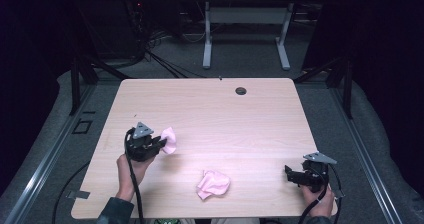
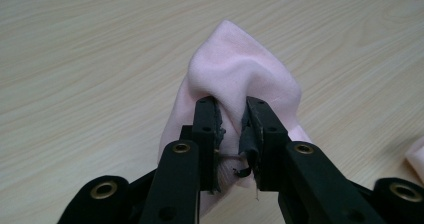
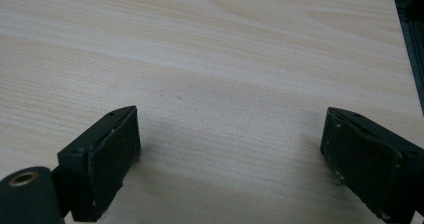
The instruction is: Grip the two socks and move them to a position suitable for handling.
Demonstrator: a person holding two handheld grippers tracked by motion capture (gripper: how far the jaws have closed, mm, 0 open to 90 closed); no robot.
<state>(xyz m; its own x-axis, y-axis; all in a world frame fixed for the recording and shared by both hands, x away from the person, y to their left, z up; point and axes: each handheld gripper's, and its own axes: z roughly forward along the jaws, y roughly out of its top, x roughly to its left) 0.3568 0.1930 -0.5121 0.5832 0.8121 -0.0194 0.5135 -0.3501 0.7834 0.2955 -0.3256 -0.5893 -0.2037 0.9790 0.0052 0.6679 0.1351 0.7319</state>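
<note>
High view: two pink cloths on the tabletop (image 1: 260, 119), work split between my hands.
Left gripper (image 1: 161, 144): pinching the held pink cloth (image 1: 169, 140), left-centre of frame; I'd say raised to carry it.
Left gripper view: pads clamp a fold of that cloth (image 2: 240, 74), rest bunches up beyond the tips.
Second pink cloth (image 1: 213, 184): crumpled, lower centre, untouched, likely next.
Right gripper (image 1: 291, 175): lower right, spread wide, nothing between, parked clear.
</note>
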